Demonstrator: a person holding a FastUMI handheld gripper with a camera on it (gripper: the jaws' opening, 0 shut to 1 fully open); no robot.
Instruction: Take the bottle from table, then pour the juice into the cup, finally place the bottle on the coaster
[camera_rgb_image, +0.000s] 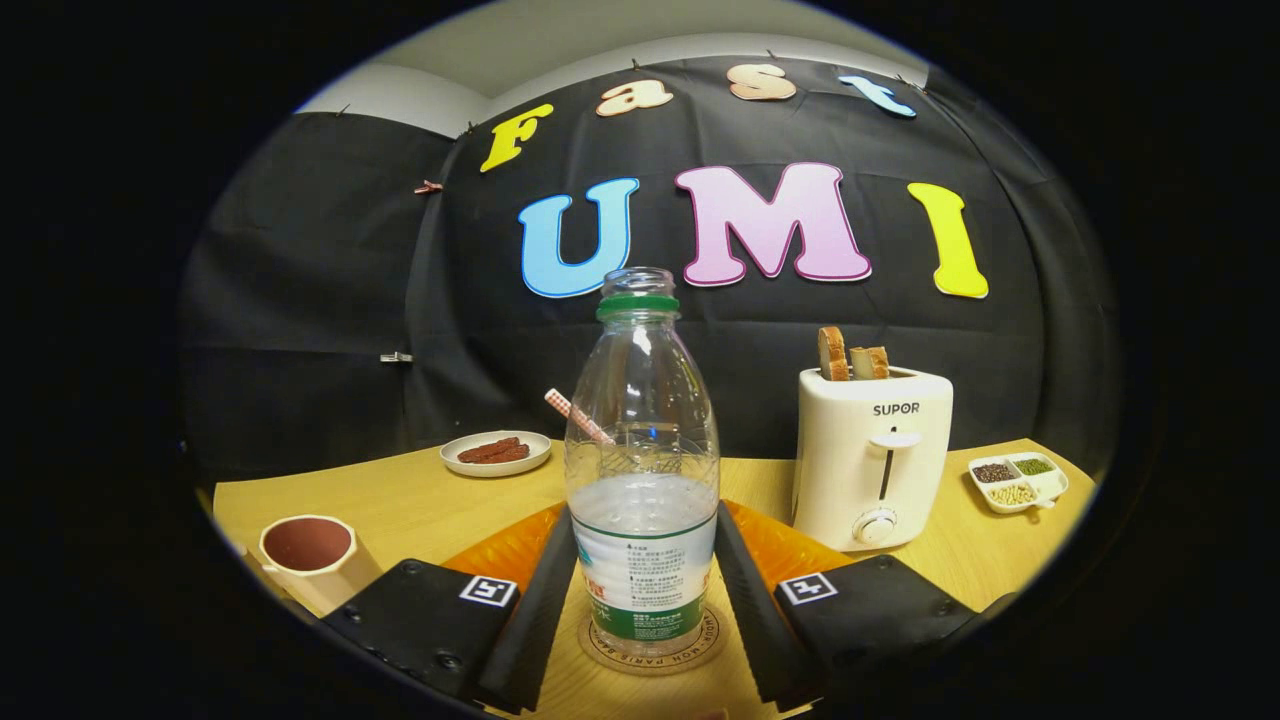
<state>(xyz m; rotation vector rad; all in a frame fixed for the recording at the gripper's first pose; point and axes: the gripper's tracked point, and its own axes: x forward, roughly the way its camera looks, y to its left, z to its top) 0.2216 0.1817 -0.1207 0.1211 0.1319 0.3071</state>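
Observation:
A clear plastic bottle (642, 480) with a green neck ring and no cap stands upright on a round coaster (700, 648). It is about a third full of pale liquid. My gripper (645, 515) holds it low on the body: both fingers press against its sides, one fingertip (560, 540) on the left and the other on the right. A cream cup (305, 555) with a dark red inside stands to the left of the left finger. Behind the bottle, partly hidden by it, is a glass with a checked straw (578, 414).
An orange mat (500, 550) lies under and behind the coaster on the wooden table (400, 500). A white toaster (870, 455) with two bread slices stands beyond the right finger. A divided dish of beans (1018, 480) is further right. A plate of sausages (495, 452) sits at the back left.

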